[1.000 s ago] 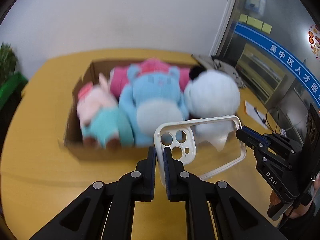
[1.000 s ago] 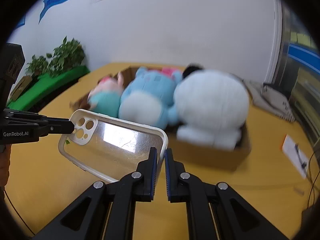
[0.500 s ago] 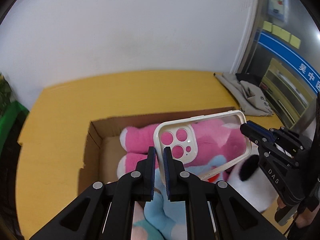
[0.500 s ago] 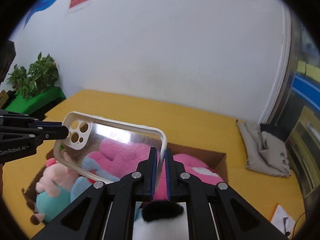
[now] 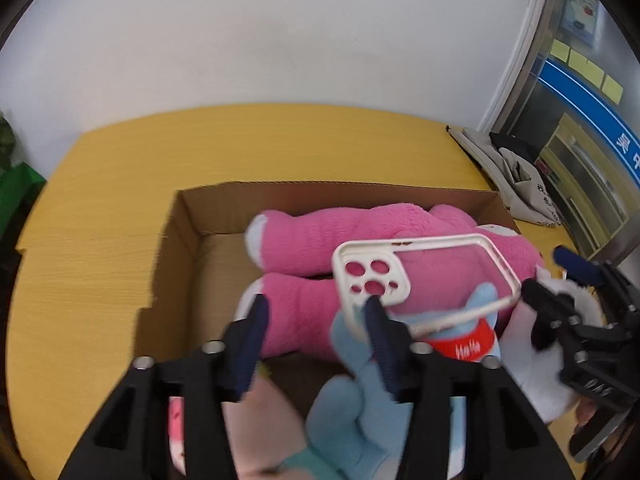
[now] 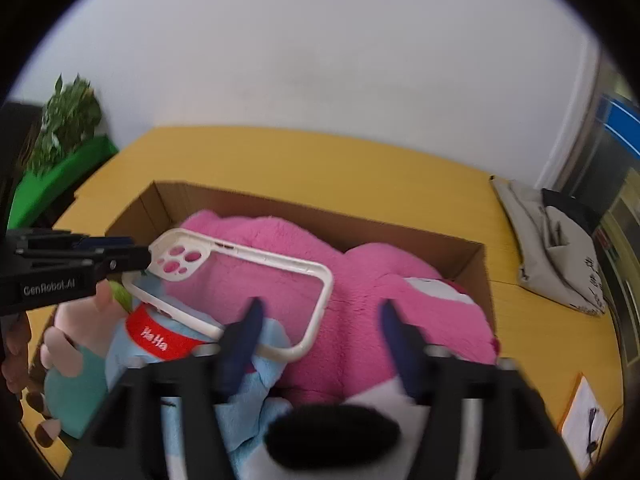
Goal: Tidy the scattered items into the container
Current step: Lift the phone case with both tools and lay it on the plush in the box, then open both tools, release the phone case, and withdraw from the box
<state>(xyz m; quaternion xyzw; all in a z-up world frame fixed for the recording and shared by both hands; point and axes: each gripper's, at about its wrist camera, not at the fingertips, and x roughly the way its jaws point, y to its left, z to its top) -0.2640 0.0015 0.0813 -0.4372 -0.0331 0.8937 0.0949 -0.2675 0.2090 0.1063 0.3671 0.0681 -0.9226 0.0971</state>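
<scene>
Both grippers, clamped on the phone case point(image 5: 424, 280) half a second ago, have just been opening: the left gripper point(image 5: 316, 316) and right gripper point(image 6: 318, 320) are now standing wide, pads off it. Released, the case is lying tilted above the pink plush point(image 6: 360, 280) inside the cardboard box point(image 5: 180, 240) on the yellow table point(image 5: 100, 200).

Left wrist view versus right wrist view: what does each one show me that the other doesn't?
Left only: the box's bare cardboard floor and yellow sticky notes. Right only: a green plant and a clipboard on the table. Both: the phone case over the pink plush in the cardboard box, both grippers open, left gripper, right gripper.
</scene>
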